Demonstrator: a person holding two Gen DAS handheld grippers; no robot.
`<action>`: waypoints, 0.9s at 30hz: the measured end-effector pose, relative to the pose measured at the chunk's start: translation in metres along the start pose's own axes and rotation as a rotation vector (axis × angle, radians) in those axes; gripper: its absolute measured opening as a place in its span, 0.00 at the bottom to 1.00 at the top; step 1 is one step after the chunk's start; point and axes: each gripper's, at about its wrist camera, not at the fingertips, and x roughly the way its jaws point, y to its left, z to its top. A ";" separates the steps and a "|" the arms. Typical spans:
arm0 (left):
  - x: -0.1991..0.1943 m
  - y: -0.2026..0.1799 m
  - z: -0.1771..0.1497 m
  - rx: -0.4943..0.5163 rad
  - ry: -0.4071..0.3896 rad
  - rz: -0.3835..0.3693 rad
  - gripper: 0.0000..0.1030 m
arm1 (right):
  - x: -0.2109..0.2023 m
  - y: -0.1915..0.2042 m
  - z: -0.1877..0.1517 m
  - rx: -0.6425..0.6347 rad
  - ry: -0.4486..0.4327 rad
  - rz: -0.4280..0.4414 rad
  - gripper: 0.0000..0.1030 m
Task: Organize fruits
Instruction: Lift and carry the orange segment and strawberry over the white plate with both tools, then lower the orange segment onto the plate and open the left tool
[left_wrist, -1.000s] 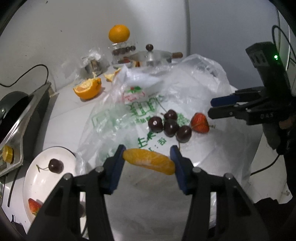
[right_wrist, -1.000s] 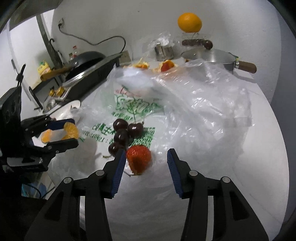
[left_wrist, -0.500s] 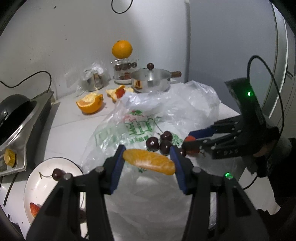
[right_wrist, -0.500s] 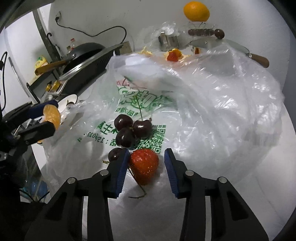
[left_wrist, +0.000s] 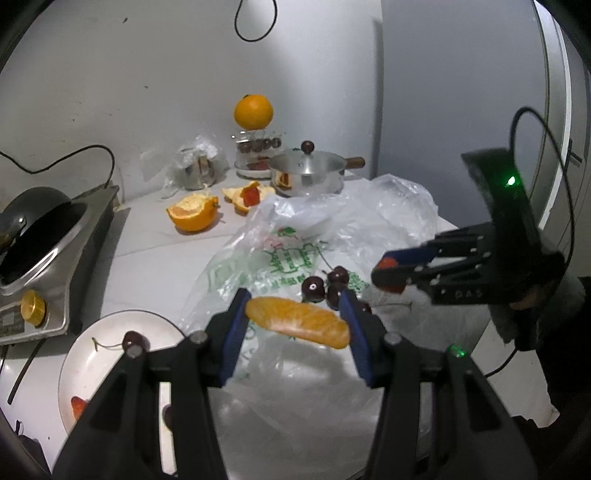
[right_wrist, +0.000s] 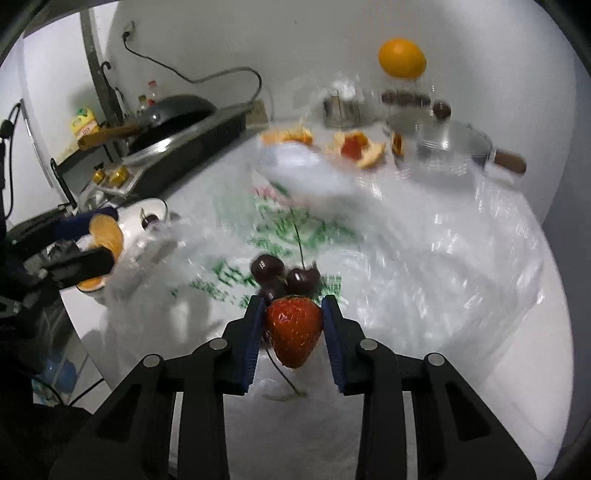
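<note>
1. Left tongs (left_wrist: 295, 314): blue pads clamp an orange segment (left_wrist: 297, 323) crosswise by its two ends, lower centre of the left wrist view.
2. Right tongs (right_wrist: 293, 325): jaws closing, with a strawberry (right_wrist: 293, 332) between the pads and touching both, lower centre of the right wrist view.
3. Cherries (right_wrist: 284, 278): clustered just above the strawberry, on a printed plastic bag (right_wrist: 424, 258) spread over the white surface (left_wrist: 147, 251).
4. Left wrist view only: a white plate (left_wrist: 99, 365) at lower left carries a stemmed cherry (left_wrist: 133, 339) and a red fruit piece at its lower rim. The strawberry shows only as a red sliver in the right tongs, centre right.
5. Right wrist view only: bottles and a yellow carton (right_wrist: 85, 125) at upper left. This view is motion-blurred.
6. Both views: a lidded pot (left_wrist: 306, 173), a whole orange (left_wrist: 253, 112) on a jar, and cut orange pieces (left_wrist: 192, 214) at the back.
</note>
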 end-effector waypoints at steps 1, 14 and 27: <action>-0.003 0.002 -0.001 -0.002 -0.005 0.001 0.49 | -0.004 0.004 0.002 -0.011 -0.015 -0.004 0.33; -0.037 0.036 -0.018 -0.054 -0.042 0.049 0.49 | -0.015 0.060 0.028 -0.115 -0.068 0.027 0.33; -0.056 0.073 -0.039 -0.115 -0.048 0.111 0.49 | 0.001 0.106 0.042 -0.175 -0.051 0.062 0.33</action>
